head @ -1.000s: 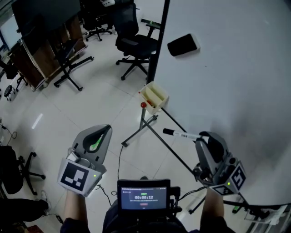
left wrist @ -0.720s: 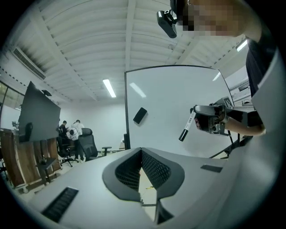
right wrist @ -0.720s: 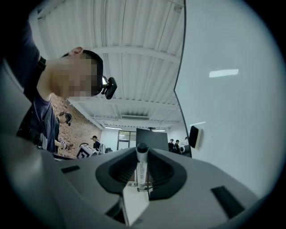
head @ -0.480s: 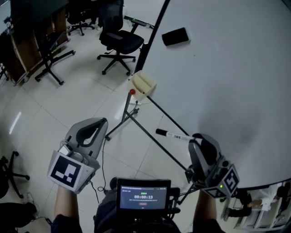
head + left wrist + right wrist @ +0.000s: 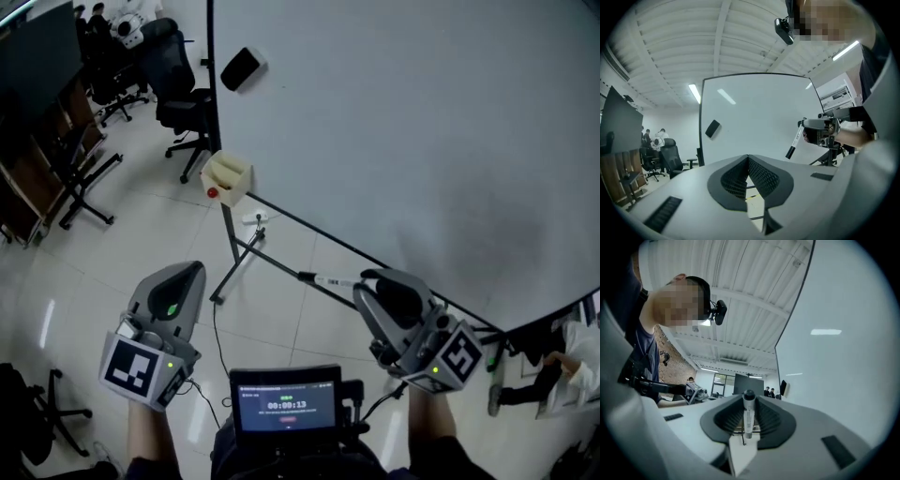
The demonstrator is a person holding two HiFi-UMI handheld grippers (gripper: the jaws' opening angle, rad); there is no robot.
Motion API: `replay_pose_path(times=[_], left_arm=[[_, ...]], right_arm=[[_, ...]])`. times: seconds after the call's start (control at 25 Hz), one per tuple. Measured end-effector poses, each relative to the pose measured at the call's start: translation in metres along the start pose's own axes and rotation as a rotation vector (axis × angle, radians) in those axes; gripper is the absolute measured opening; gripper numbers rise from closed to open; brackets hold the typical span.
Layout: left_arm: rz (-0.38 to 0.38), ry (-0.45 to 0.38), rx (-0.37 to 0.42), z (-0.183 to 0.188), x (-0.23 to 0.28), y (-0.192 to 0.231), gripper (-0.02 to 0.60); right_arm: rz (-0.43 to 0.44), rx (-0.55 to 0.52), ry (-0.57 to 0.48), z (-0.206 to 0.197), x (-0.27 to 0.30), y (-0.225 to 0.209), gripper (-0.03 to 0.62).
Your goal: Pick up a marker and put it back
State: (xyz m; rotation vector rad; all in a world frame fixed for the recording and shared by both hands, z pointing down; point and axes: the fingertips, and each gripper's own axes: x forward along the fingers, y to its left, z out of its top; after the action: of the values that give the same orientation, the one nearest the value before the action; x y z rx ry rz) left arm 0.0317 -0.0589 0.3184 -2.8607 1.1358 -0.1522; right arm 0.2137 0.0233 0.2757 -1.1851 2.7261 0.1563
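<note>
My right gripper (image 5: 367, 279) is shut on a white marker (image 5: 326, 279) with a black cap. The marker sticks out to the left, level with the lower edge of the whiteboard (image 5: 422, 122). In the right gripper view the marker (image 5: 748, 412) lies lengthwise between the pads, cap pointing away. My left gripper (image 5: 186, 270) hangs over the floor at the left, shut with nothing in it. Its own view shows the jaws (image 5: 747, 158) meeting at a point, with the marker (image 5: 794, 142) held off to the right. A cream holder box (image 5: 228, 174) sits at the board's lower left corner.
A black eraser (image 5: 242, 67) sticks to the board's upper left. The board's stand legs (image 5: 236, 255) and a cable cross the tiled floor. Office chairs (image 5: 178, 89) and a dark screen (image 5: 37, 56) stand at the left. A person (image 5: 574, 361) crouches at the right edge.
Both grippers have swung sideways along the whiteboard, which now fills more of the head view. The holder box and eraser sit farther left. The marker stays in the right gripper.
</note>
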Motion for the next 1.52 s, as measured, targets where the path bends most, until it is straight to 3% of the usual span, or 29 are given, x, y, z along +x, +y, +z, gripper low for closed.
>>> replay_pose_path(times=[0.28, 0.6, 0.92, 1.16, 1.52], left_arm=[[-0.027, 0.005, 0.022, 0.017, 0.022, -0.101, -0.003], [0.038, 0.103, 0.079, 0.005, 0.014, -0.171, -0.003], [0.076, 0.117, 0.085, 0.004, -0.016, -0.161, -0.003], [0.03, 0.068, 0.087, 0.016, -0.04, -0.152, -0.003], [-0.052, -0.005, 0.005, 0.018, -0.113, -0.134, -0.003]], right_arm=[[-0.047, -0.001, -0.017, 0.016, -0.106, -0.012, 0.091], [-0.023, 0.098, 0.006, -0.005, -0.182, -0.027, 0.091], [0.019, 0.102, 0.021, -0.016, -0.167, -0.007, 0.091], [0.03, 0.054, 0.067, -0.014, -0.14, 0.031, 0.091], [-0.018, -0.029, 0.107, 0.004, -0.118, 0.119, 0.091]])
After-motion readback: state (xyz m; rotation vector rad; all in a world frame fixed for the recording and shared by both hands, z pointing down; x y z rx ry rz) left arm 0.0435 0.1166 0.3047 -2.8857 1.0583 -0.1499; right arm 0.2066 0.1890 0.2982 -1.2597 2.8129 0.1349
